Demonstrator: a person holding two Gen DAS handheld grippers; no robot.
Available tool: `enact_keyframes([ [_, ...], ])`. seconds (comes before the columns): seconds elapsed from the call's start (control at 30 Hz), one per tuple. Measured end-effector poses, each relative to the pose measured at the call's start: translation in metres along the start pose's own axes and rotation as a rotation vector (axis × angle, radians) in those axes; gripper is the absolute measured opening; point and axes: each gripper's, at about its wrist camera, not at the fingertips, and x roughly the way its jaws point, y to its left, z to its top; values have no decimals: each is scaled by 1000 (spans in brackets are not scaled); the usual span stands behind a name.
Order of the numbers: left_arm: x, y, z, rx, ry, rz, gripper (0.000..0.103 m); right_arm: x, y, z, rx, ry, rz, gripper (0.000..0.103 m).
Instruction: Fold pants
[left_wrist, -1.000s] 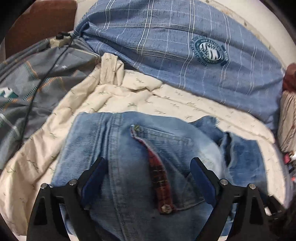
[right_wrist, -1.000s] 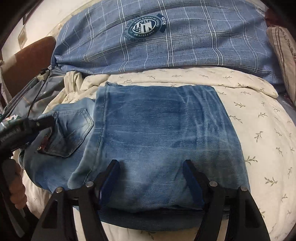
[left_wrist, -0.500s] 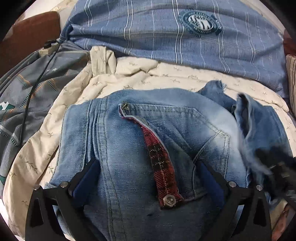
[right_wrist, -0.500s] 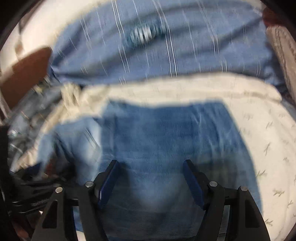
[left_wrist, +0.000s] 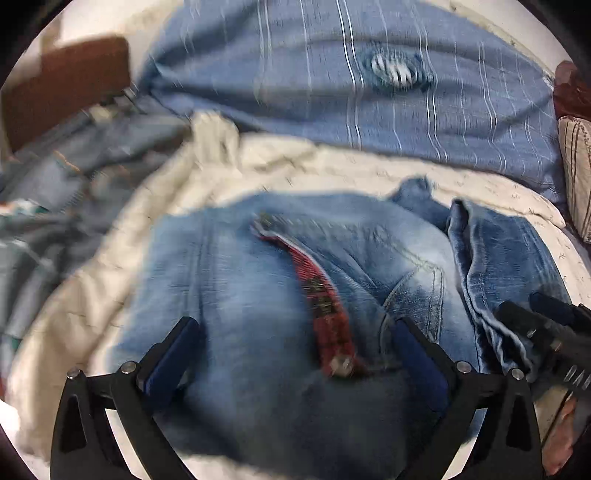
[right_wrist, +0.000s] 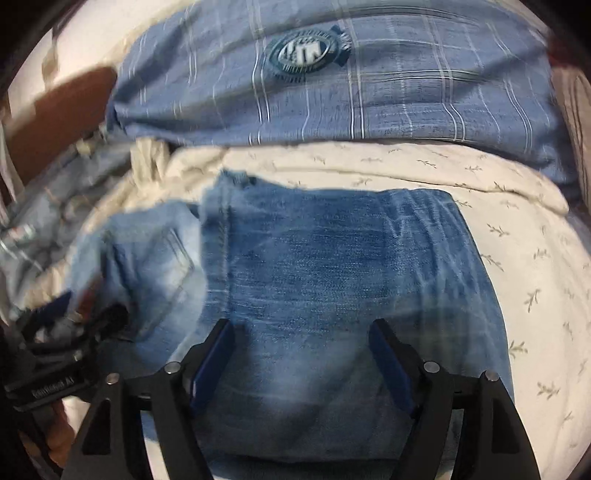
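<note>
bed: cream leaf-print bedsheet (right_wrist: 517, 236) bare to the right | blue plaid pillow (right_wrist: 369, 96) along the far edge | folded blue denim pants (right_wrist: 332, 266) mid-sheet, red-plaid waistband lining (left_wrist: 321, 299) showing | left claw (left_wrist: 291, 354) wide, over waistband | right claw (right_wrist: 301, 354) just been widening, pads off denim

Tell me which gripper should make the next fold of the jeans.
Probably the left gripper. It hangs open over the waist end of the jeans, which lies uncovered beside the folded legs. The right gripper, also open, is over the already folded, flat legs.
</note>
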Motion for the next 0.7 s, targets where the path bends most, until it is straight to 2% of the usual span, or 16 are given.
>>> enact_keyframes([
  [0.07,-21,0,-5,33,-61,61,103,-11,-7,0,29,-36,28,78],
  [0.23,-67,3,-8,58,-149,120,103,-43,-24,-1,94,-139,68,78],
  [0.37,-97,8,-1,40,-202,123,103,-68,-32,-6,135,-211,103,78],
  [0.53,-135,14,8,12,-252,136,103,-97,-33,-13,126,-298,103,78],
  [0.7,-157,16,10,8,-284,147,103,-121,-37,-20,138,-362,100,78],
])
